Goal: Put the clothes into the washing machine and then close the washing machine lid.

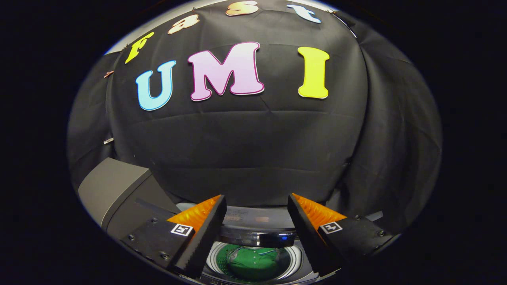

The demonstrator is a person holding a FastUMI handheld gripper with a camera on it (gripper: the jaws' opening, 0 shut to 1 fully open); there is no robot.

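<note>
The gripper [256,206] is held spread, nothing caught between its two ridged, wedge-shaped fingers. Below and between them one washing machine [119,190] is seen – boxy, smooth grey, its round drum mouth facing up. One crumpled green garment [253,263] is seen lying inside the ribbed metal drum – its long axis cannot be told

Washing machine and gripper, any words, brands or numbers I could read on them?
Washing machine: small marks on its front edge, too blurred to read.
Gripper, open above the drum: a square coded marker on each finger, no words or numbers.
</note>
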